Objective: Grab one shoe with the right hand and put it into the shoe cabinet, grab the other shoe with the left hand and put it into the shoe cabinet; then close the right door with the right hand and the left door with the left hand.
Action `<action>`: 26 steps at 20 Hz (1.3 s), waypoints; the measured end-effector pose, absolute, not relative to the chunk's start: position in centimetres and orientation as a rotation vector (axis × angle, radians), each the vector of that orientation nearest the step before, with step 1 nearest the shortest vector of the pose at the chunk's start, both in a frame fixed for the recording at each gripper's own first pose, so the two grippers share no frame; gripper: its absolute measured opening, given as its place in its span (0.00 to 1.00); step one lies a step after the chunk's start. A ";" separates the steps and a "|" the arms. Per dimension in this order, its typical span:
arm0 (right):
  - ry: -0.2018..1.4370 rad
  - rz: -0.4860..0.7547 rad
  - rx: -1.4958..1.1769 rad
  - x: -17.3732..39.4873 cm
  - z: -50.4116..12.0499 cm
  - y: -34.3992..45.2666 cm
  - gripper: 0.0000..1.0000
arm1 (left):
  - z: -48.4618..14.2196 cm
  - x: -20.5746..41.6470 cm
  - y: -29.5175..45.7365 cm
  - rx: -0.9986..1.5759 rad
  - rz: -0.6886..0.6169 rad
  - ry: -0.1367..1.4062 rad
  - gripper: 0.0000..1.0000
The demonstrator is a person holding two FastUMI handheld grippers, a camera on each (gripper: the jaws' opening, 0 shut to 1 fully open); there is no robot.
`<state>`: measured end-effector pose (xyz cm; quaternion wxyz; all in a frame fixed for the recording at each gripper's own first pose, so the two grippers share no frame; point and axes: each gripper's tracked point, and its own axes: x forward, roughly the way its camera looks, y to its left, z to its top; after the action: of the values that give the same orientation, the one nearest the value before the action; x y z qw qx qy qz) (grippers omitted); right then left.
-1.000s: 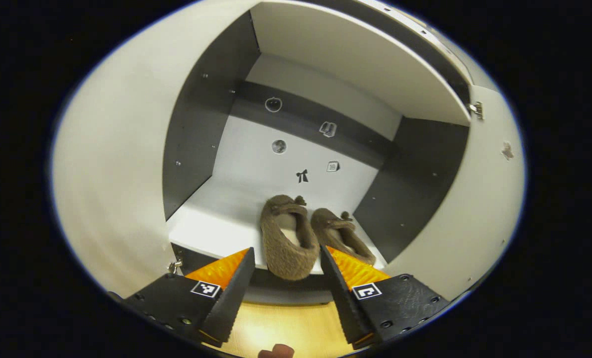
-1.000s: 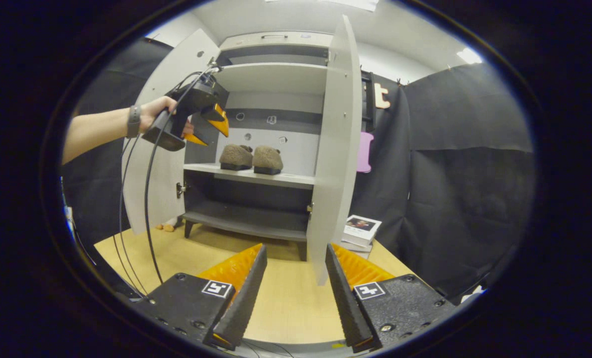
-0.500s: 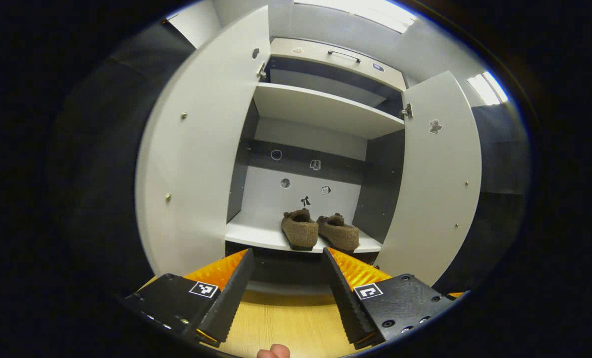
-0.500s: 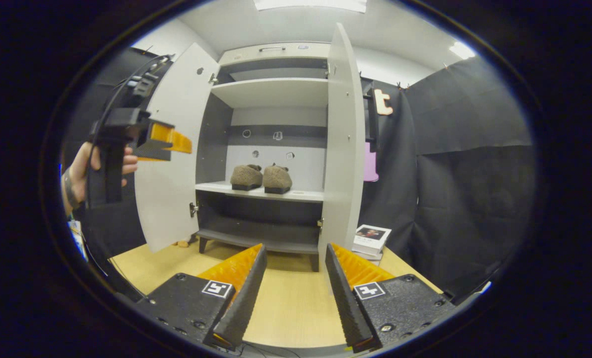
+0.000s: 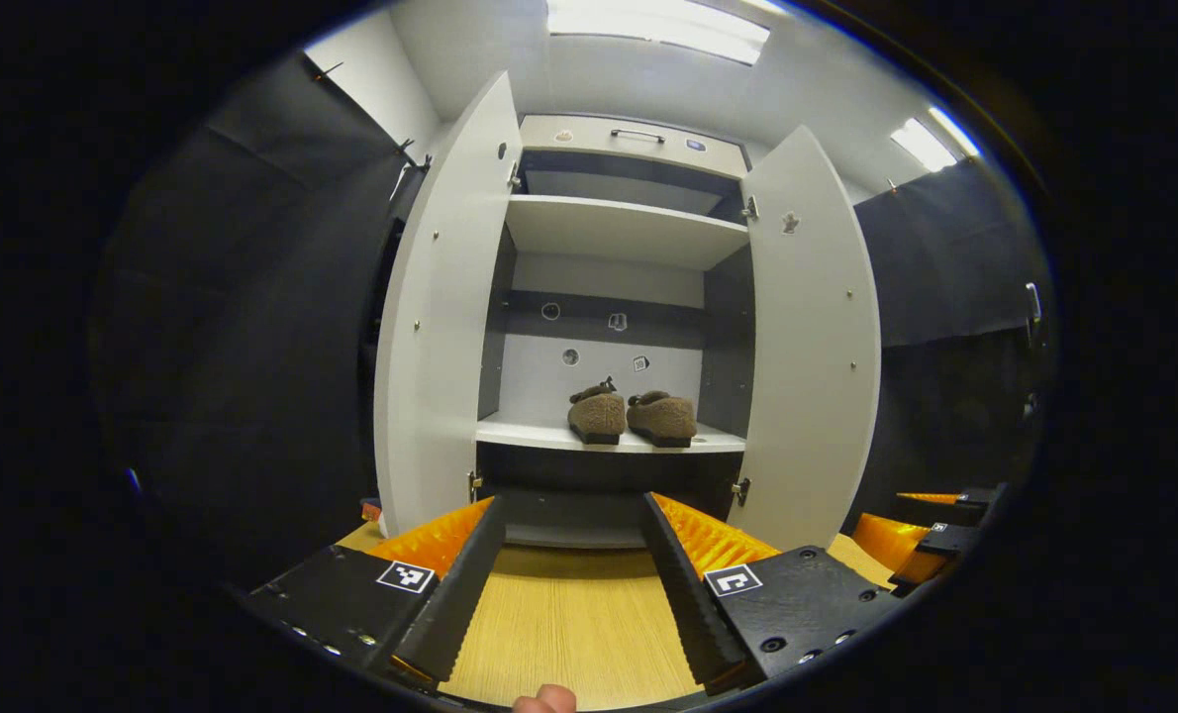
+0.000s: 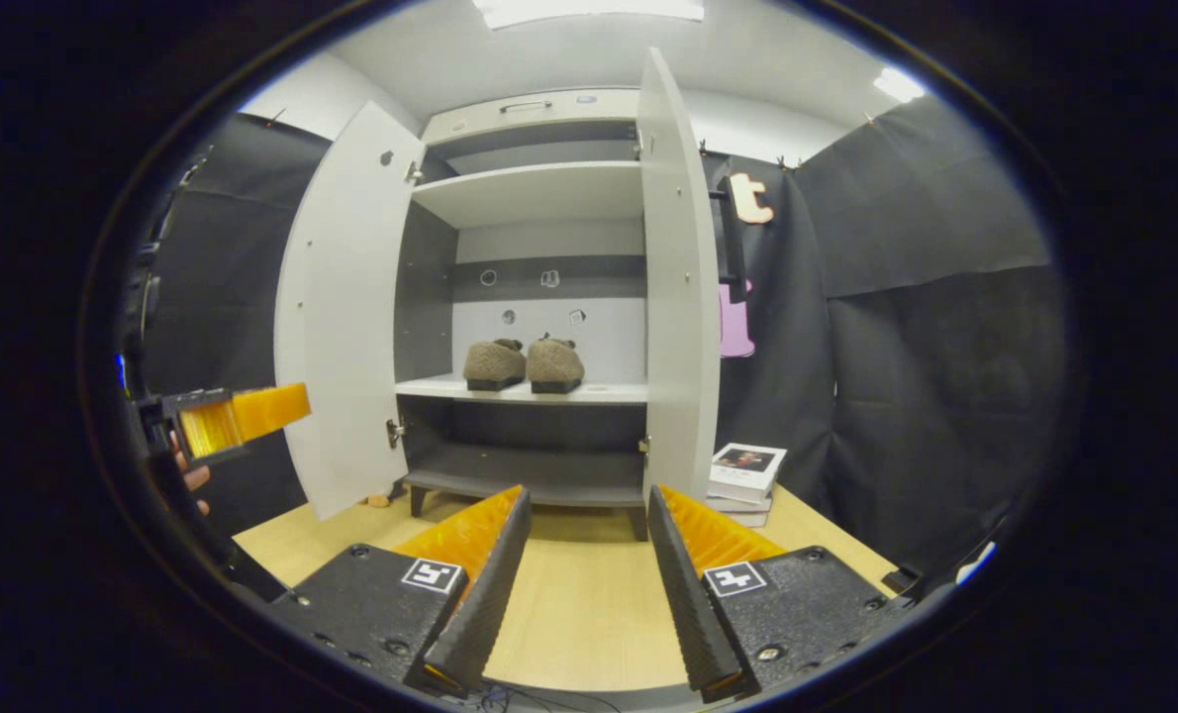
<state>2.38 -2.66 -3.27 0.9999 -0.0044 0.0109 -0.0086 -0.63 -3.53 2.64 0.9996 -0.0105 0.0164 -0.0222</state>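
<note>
Left gripper (image 5: 569,584): jaws spread wide with nothing between them, held low over the tabletop (image 5: 569,634) and facing the cabinet front; in the right gripper view it sits at the far left edge (image 6: 238,418), a hand (image 6: 191,477) partly seen behind it.
Right gripper (image 6: 579,584): jaws also wide apart and empty, above the tabletop (image 6: 579,614), well back from the cabinet; in the left gripper view its fingers poke in at the lower right (image 5: 931,530).
Shoe cabinet (image 5: 619,223): stands on the tabletop straight ahead of both grippers, interior open to view.
Left door (image 5: 441,327): swung open, its inner face turned toward the camera.
Right door (image 5: 812,347): swung open as well; in the right gripper view it is seen nearly edge-on (image 6: 678,297).
Shoes: two brown fuzzy shoes sit side by side on the middle shelf (image 5: 539,434), heels toward the front, the left shoe (image 5: 597,414) just beside the right shoe (image 5: 662,416); whether they touch cannot be told.
Books (image 6: 742,470): a small stack on the tabletop, just right of the cabinet.
</note>
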 end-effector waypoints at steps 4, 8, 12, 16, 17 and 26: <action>0.028 0.015 0.014 1.5 -3.5 -2.3 0.75 | 1.3 -3.0 -4.6 -0.049 -0.034 0.054 0.83; -0.019 -0.003 -0.021 1.1 -1.5 -3.5 0.80 | -0.4 -3.8 -4.7 -0.031 -0.027 0.086 0.88; -0.066 -0.025 -0.006 1.0 0.8 -4.7 0.77 | -0.5 -3.9 -4.0 -0.049 -0.006 0.086 0.91; -0.120 -0.052 -0.002 1.7 4.8 -7.7 0.83 | 0.1 -4.3 -3.6 -0.026 0.003 0.071 0.93; -0.143 -0.073 -0.008 2.2 6.4 -9.2 0.82 | 0.2 -4.3 -3.6 -0.021 0.002 0.067 0.93; -0.184 -0.183 0.008 8.9 18.3 -19.2 0.89 | -0.2 -4.7 -3.4 0.005 0.004 0.082 0.93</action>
<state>8.85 -19.21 18.28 0.9916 0.0038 -0.0920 -0.0912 -4.71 -3.43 -0.20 0.9991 0.0025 0.0412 0.0022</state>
